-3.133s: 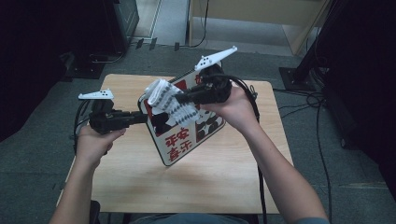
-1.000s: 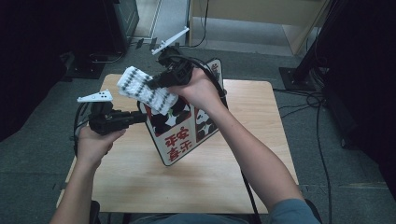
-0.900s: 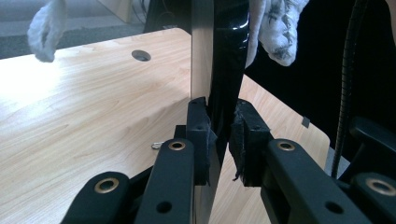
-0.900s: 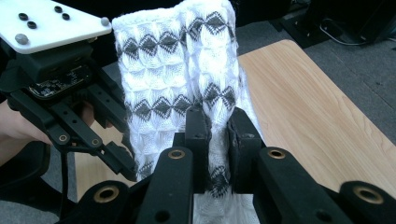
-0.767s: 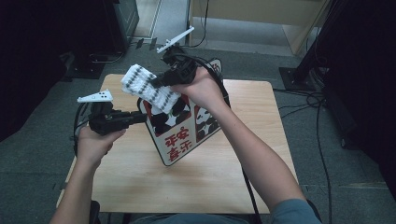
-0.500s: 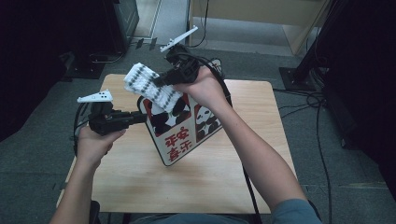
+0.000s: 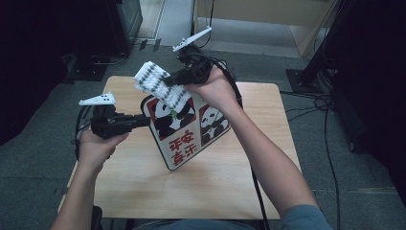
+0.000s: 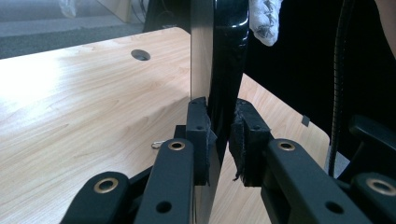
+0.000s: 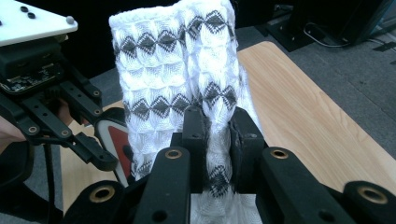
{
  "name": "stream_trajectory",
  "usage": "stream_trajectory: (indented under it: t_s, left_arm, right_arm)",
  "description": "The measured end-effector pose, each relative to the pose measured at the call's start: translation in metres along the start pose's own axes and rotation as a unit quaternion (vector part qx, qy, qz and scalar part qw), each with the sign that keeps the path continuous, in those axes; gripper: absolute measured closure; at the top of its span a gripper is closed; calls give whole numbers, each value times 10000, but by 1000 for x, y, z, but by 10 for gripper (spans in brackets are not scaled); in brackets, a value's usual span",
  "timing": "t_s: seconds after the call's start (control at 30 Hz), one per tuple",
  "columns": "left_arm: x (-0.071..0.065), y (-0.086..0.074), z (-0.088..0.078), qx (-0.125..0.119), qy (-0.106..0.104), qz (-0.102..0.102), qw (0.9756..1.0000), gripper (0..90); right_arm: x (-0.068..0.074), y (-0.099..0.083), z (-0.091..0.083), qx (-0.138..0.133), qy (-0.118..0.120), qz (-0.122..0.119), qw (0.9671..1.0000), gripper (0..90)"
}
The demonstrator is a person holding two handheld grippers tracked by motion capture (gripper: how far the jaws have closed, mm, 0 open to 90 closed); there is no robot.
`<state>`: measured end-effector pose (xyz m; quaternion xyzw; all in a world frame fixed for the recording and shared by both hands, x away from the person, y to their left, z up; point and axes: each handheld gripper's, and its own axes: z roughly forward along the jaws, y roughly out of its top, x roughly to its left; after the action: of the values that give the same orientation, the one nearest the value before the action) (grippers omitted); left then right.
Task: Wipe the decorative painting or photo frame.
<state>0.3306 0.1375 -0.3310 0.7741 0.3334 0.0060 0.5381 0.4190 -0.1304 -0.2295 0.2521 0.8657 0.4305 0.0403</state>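
A flat board [image 7: 184, 141] printed with pandas and red characters stands tilted on the table, and my left gripper [image 7: 146, 118] is shut on its left edge. In the left gripper view the pads [image 8: 198, 133] pinch the board's thin edge [image 8: 224, 56]. My right gripper [image 7: 174, 79] is shut on a white knitted cloth [image 7: 155, 84] with grey diamonds, held at the board's upper left corner. Its jaws have just eased open a little, but in the right gripper view [image 9: 217, 140] the cloth [image 9: 173, 70] is still squeezed between the pads.
The wooden table [image 7: 239, 177] has bare room in front and to the right of the board, and a cable hole [image 8: 140, 54] near its far side. Cables [image 7: 311, 103] lie on the floor at the right. Dark furniture stands behind.
Since three seconds ago the right gripper has carried the cloth from the middle of the board's face up to its upper left corner; over the last second it shifted only slightly. The left gripper kept still.
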Motion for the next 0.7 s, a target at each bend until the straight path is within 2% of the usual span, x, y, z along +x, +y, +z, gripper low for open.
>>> stream_trajectory:
  t_s: [0.7]
  left_arm:
    - [0,0,0,-6,-14,-6,10000,785]
  right_arm:
    - [-18,-10,-11,-203,-138,213,9995,787]
